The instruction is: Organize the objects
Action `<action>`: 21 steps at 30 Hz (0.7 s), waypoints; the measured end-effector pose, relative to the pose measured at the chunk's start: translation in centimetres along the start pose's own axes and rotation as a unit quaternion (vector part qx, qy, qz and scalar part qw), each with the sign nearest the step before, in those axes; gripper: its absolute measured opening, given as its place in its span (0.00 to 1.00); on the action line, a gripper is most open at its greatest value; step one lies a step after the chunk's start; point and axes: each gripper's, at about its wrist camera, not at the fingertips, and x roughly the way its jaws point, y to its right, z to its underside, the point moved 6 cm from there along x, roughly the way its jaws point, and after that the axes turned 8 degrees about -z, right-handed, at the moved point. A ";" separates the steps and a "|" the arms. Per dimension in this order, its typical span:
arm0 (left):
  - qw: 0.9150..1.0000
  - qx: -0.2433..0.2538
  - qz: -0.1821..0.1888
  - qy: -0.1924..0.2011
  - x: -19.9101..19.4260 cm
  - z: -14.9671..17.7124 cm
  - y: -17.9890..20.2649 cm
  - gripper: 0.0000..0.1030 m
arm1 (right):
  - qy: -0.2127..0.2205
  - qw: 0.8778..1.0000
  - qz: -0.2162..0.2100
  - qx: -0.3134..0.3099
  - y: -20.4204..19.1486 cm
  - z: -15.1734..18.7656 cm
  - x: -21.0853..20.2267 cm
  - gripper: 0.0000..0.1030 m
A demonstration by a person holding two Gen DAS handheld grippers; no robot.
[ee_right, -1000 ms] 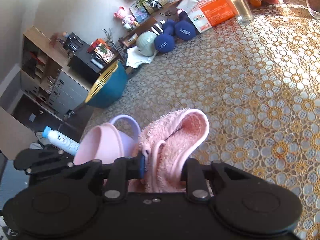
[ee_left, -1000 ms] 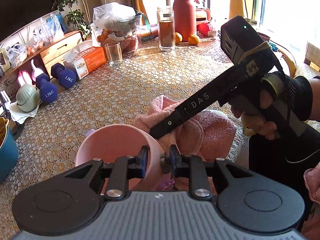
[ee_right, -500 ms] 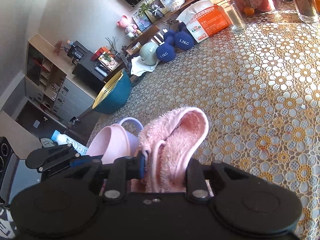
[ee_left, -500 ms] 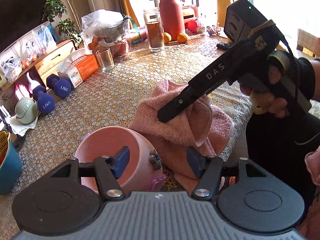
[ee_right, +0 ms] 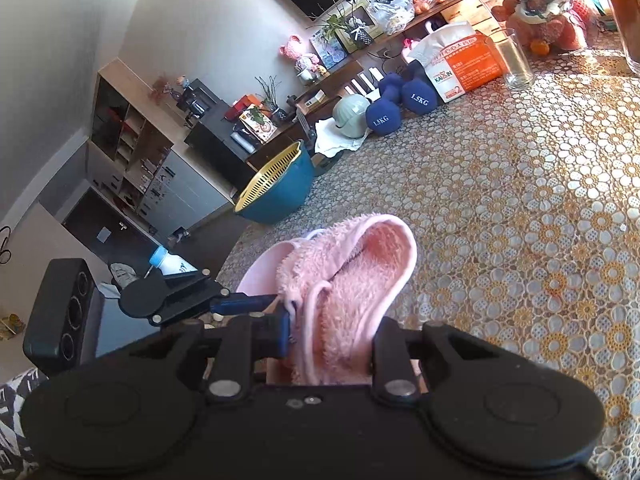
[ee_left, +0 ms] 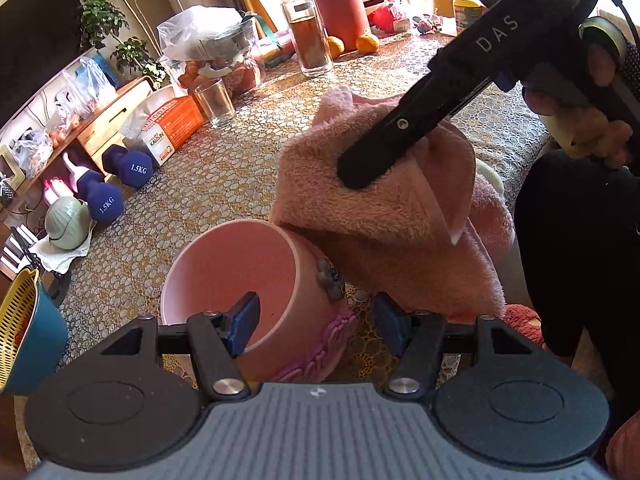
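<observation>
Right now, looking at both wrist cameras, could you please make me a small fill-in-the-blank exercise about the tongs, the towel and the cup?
1. The right tongs are shut on the pink ____.
2. The left tongs are ____, with one finger inside the pink cup and one outside.
3. The number printed on each blue dumbbell is ____ KG.
4. The yellow strainer sits in a ____ bowl.

Missing words: towel; open; 1.5; blue

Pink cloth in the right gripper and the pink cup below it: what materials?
Pink towel: looks like terry or plush fabric, with fuzzy pile and soft folds. Pink cup: probably matte plastic, with a smooth, even, dull wall; ceramic not excluded.
</observation>
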 end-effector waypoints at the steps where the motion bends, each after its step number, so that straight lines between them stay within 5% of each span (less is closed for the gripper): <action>1: 1.000 -0.002 0.003 -0.002 0.1 0.0 0.0 0.56 | 0.000 1.000 -0.003 -0.001 -0.2 -0.2 0.3 0.20; 3: 1.000 -0.004 0.006 -0.005 0.4 0.1 -0.1 0.42 | -0.002 1.000 -0.006 -0.003 -0.4 -0.6 1.1 0.20; 21: 0.999 -0.037 0.035 0.002 1.0 0.1 -0.9 0.23 | -0.041 0.998 0.034 0.043 4.6 -0.5 6.1 0.20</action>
